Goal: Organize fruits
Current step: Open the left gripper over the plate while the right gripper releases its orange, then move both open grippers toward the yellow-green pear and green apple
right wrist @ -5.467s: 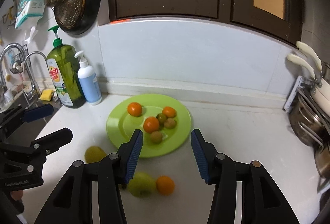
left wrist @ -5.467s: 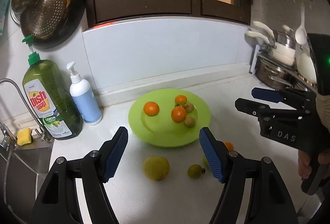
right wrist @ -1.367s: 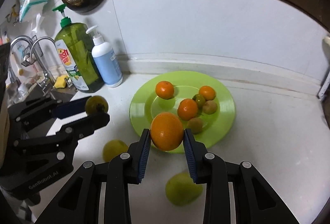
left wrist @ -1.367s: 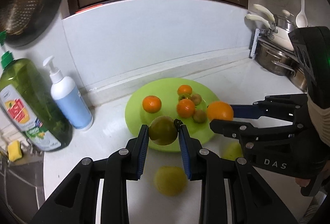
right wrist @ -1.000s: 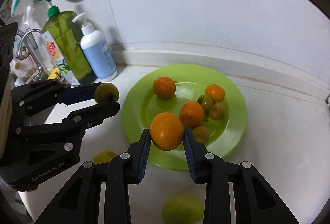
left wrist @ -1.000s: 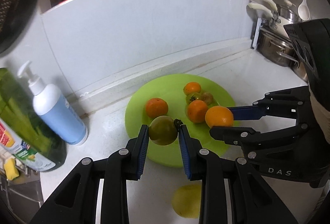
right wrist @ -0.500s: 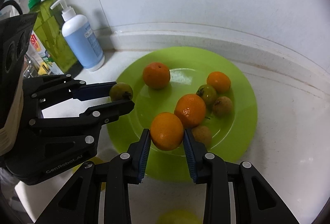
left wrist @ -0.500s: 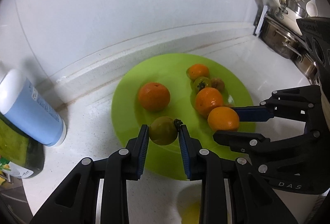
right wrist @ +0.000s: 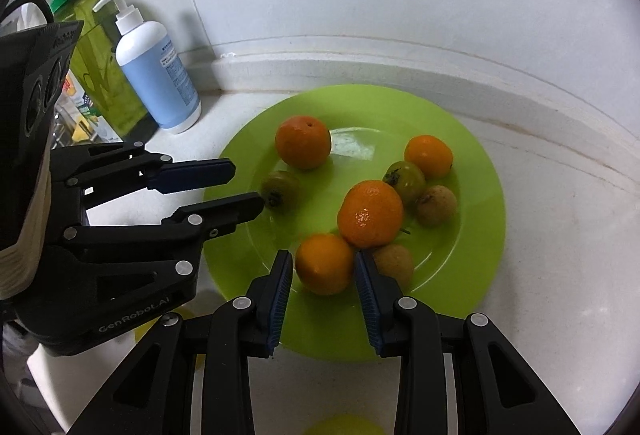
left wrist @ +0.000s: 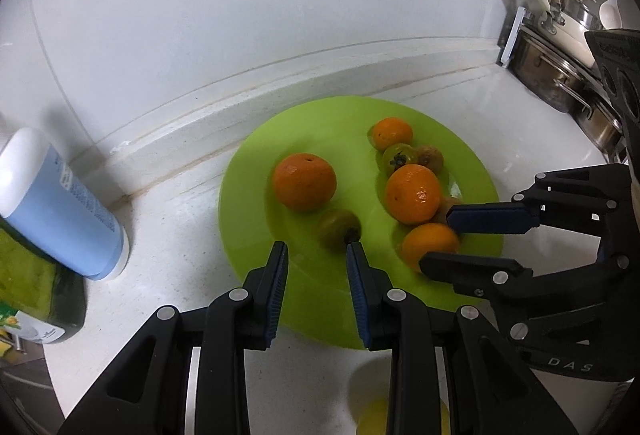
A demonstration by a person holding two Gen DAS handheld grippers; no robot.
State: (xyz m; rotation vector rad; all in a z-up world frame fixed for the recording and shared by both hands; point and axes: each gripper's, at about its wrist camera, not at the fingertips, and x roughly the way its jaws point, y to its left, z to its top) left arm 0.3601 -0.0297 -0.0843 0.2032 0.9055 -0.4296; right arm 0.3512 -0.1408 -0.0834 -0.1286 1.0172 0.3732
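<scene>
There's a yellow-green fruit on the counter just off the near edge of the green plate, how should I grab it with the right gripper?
Only the top of the yellow-green fruit shows, at the frame's bottom edge. It looks rounded, so probably come straight down and close across its widest middle. The right gripper is open around an orange on the green plate; back away first.

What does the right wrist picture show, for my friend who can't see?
The right hand-held gripper is open around an orange resting on a green plate of fruit. The left hand-held gripper, also open, is beside a small green fruit.
</scene>
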